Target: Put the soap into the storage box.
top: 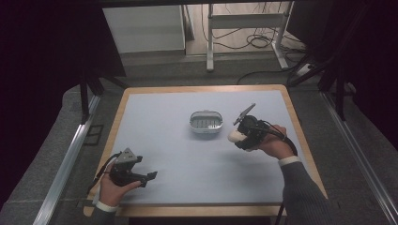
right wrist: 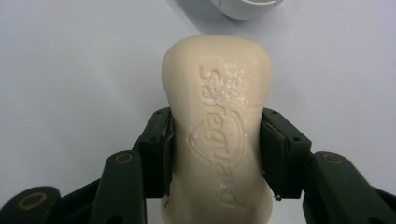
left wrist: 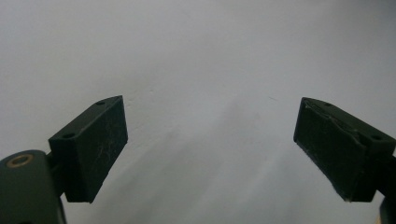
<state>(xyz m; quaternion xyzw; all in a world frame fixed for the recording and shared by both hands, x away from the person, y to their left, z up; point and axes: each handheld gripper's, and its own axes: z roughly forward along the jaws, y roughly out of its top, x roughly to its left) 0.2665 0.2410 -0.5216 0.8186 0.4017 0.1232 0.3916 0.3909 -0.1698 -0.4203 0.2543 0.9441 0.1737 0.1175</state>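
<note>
left gripper [top: 149,176] sits low by my near edge, jaws spread on nothing. my right gripper [right wrist: 215,154] pinches the soap bar [right wrist: 217,121] by its sides, above the table. i'd keep it level and come in centred over the soap dish [top: 205,123] just beyond.

Right gripper [top: 239,136] raised, jaws clamped; left gripper [top: 151,176] low, jaws wide apart, nothing between.

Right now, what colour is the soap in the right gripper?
Cream, with an embossed brand name: the soap shows best in the right gripper view.
</note>
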